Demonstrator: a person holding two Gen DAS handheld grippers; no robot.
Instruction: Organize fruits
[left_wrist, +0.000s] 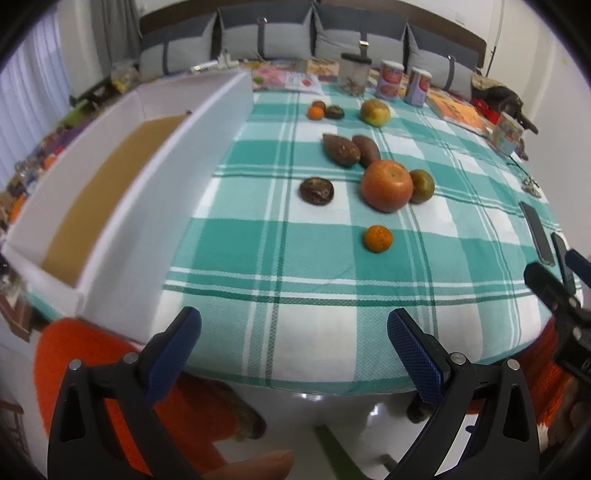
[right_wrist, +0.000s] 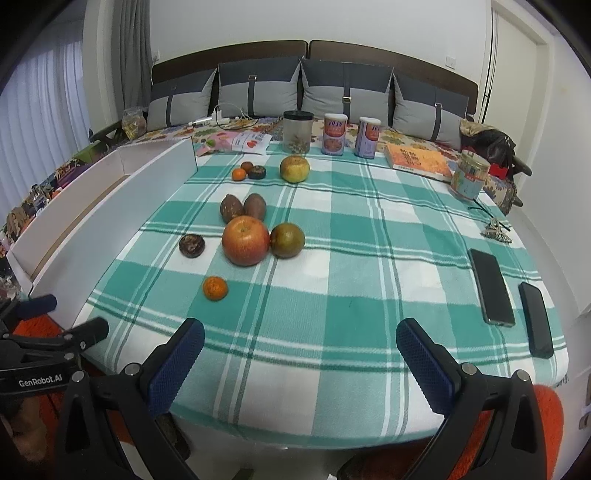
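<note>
Several fruits lie on the green checked tablecloth (left_wrist: 295, 266). A big red apple (left_wrist: 386, 185) (right_wrist: 245, 240) touches a green-brown citrus (left_wrist: 422, 186) (right_wrist: 287, 240). Two brown oblong fruits (left_wrist: 340, 148) (right_wrist: 243, 207) lie behind them. A dark round fruit (left_wrist: 316, 191) (right_wrist: 191, 245) sits to the left. A small mandarin (left_wrist: 378, 238) (right_wrist: 214, 288) lies nearest. A yellow-green apple (left_wrist: 375, 112) (right_wrist: 294, 168) and a small cluster (left_wrist: 325, 110) (right_wrist: 249, 172) lie far back. My left gripper (left_wrist: 295, 347) and right gripper (right_wrist: 301, 354) are open and empty at the table's near edge.
A long white box (left_wrist: 122, 192) (right_wrist: 110, 206) with a brown bottom runs along the table's left side. Jars and cans (right_wrist: 334, 133), a book (right_wrist: 417, 160) and a tub (right_wrist: 470, 179) stand at the back. Two phones (right_wrist: 491, 286) lie at the right. Cushions line the bench behind.
</note>
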